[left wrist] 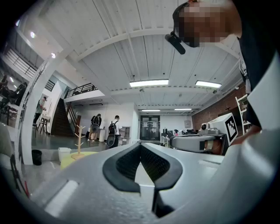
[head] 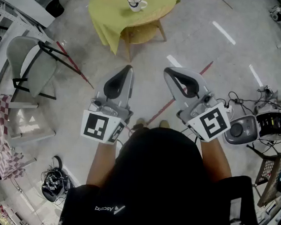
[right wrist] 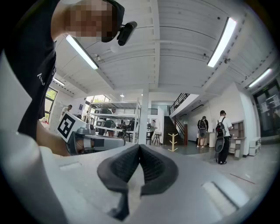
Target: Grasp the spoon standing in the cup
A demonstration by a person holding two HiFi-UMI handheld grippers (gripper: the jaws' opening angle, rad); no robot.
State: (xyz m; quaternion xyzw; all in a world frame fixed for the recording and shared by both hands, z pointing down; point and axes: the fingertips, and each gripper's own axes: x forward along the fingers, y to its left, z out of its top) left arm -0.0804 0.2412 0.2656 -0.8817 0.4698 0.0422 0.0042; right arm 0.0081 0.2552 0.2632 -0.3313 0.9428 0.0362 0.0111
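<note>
Long white fluorescent ceiling strips [left wrist: 148, 82] give bright, even light in both gripper views, glaring white at upper centre and upper right. In the head view the pale grey concrete floor [head: 187, 35] is flatly lit, with bright reflected streaks at upper right and only soft shadows. All three frames bow strongly at the edges, and the gripper views fade to black corners. The grey plastic left gripper [left wrist: 141, 145] and right gripper [right wrist: 139, 147] look soft at bottom centre, while the background is sharper.
</note>
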